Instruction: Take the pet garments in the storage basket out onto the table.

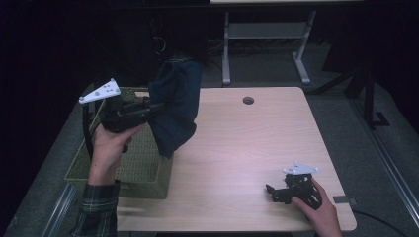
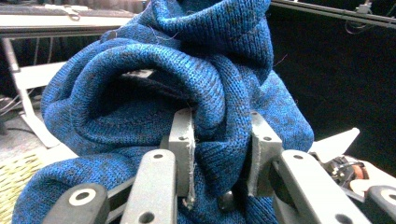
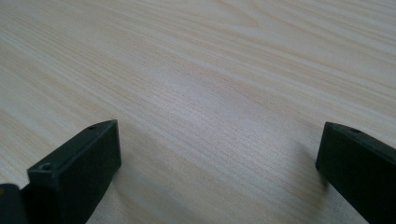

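A blue knitted sweater (image 2: 187, 93) is pinched by the left gripper (image 2: 219, 158) above a green basket (image 1: 143, 168), partly hidden behind it. The right gripper (image 3: 219, 154) is held wide apart, resting on the counter (image 3: 210, 70).

The left gripper (image 1: 157, 107) is held raised above the light wooden table's (image 1: 237, 148) left edge, its jaws clamped on a blue knitted sweater (image 2: 187, 93). The right gripper (image 1: 271, 191) is rested low near the table's front right corner, jaws spread wide.
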`<action>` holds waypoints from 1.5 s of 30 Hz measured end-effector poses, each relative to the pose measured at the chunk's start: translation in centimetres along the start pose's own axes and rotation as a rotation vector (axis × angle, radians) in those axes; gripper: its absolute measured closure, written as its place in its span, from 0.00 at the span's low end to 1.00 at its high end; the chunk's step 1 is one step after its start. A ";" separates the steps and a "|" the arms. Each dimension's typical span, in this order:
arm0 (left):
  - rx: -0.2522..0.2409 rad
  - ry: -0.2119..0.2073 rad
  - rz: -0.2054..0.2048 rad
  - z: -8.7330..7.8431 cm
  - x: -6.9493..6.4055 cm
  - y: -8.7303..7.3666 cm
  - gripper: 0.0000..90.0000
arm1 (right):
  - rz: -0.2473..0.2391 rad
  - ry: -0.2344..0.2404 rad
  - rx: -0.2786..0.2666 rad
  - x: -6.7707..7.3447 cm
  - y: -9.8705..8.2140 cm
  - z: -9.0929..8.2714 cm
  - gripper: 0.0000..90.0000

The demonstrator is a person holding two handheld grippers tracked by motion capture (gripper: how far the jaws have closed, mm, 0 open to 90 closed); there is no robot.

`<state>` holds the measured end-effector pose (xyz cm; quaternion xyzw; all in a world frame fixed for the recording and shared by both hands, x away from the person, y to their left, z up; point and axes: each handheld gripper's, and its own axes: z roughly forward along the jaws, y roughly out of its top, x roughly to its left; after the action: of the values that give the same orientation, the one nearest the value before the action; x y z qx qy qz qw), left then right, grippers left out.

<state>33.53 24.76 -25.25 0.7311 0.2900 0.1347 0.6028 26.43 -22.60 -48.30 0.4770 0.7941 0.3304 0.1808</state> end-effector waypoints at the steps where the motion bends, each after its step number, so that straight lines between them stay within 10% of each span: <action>1: 0.003 -0.009 0.004 0.5 -0.3 0.1 0.76 | 0.000 0.000 0.000 0.0 0.0 0.0 0.00; 18: 0.003 -0.107 0.019 4.9 -2.8 0.3 0.76 | -0.001 0.000 0.000 0.0 0.0 0.0 0.00; 45: 0.132 -0.184 0.025 13.2 -5.0 -3.0 0.76 | 0.000 0.001 -0.001 0.0 0.0 0.0 0.00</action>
<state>36.02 11.55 -30.48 0.7820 0.2322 0.0552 0.5758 26.42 -22.61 -48.29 0.4766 0.7940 0.3310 0.1810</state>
